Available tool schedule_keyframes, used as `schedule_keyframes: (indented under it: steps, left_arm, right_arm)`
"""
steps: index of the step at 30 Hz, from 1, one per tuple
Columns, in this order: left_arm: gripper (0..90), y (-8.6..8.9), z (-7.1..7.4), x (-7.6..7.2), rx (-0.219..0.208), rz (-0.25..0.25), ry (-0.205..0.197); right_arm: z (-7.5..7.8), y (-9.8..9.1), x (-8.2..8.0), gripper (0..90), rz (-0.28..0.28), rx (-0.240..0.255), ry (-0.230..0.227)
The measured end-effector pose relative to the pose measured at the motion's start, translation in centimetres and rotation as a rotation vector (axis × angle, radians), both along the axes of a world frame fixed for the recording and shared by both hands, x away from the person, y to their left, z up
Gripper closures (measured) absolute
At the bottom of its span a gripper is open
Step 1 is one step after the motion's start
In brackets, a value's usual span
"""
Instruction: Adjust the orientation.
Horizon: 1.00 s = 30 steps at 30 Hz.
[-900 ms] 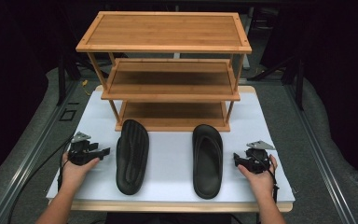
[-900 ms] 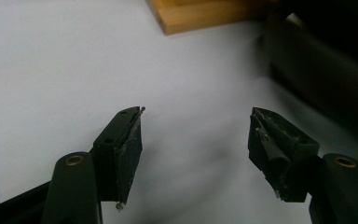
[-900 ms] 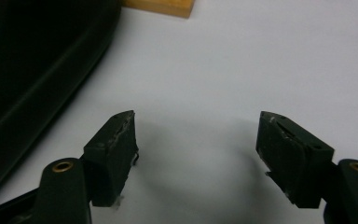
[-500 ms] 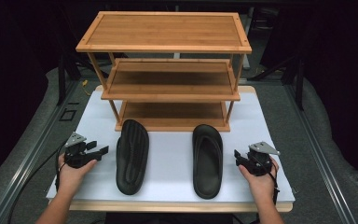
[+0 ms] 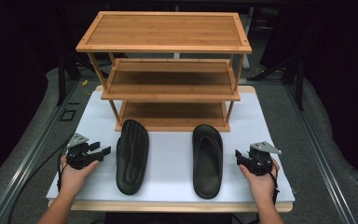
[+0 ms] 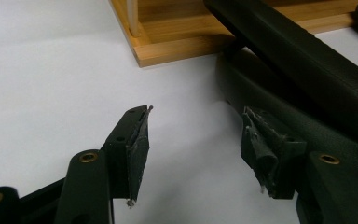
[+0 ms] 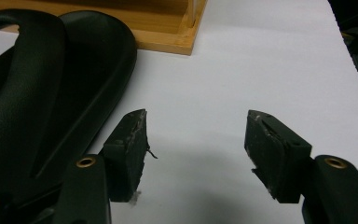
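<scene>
High view, left gripper (image 5: 103, 152): jaws wide, empty, just beside the left sandal (image 5: 132, 156).
Right gripper (image 5: 240, 156): jaws wide, empty, near the right sandal (image 5: 207, 159).
Sandals: flat on the table (image 5: 168, 154), before the rack (image 5: 168, 79).
Risk: thin soft edges could slip a shallow pinch.

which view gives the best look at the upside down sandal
The high view: the upside-down sandal lies whole there, ridged sole up, on the white table in front of the bamboo rack. The left gripper view catches just its dark edge, close to one side of the open left claw.
</scene>
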<state>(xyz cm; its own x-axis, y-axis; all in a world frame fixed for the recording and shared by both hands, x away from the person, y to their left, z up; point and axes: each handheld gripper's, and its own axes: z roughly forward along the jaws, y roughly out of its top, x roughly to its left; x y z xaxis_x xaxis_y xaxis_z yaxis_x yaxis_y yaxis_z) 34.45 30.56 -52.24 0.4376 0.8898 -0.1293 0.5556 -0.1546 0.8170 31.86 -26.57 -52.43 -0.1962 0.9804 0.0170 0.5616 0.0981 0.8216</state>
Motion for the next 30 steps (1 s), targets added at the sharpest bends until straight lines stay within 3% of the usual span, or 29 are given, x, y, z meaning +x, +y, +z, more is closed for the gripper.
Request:
schedule_keyframes:
  steps: [7,13,16,22,30]
  left_arm:
    - [39.6,-0.5,0.5,-0.3,-0.023,-0.028,-0.009]
    - [39.6,-1.7,0.7,-0.5,-0.005,-0.081,-0.018]
    - [40.9,-2.0,0.9,-0.7,0.007,-0.08,-0.027]
    - [41.7,-2.0,1.0,-0.8,-0.036,-0.095,-0.026]
    - [40.2,-2.7,1.5,-1.1,-0.06,-0.106,-0.039]
  right_arm:
    - [0.0,0.5,0.0,37.4,0.017,-0.002,-0.014]
    - [0.3,0.8,-0.2,39.5,0.034,-0.027,-0.027]
    - [0.3,0.8,-0.2,39.4,0.049,-0.02,-0.034]
    - [0.4,0.8,-0.2,39.6,0.046,-0.004,-0.04]
    - [0.4,0.4,-0.2,39.6,0.034,0.027,-0.019]
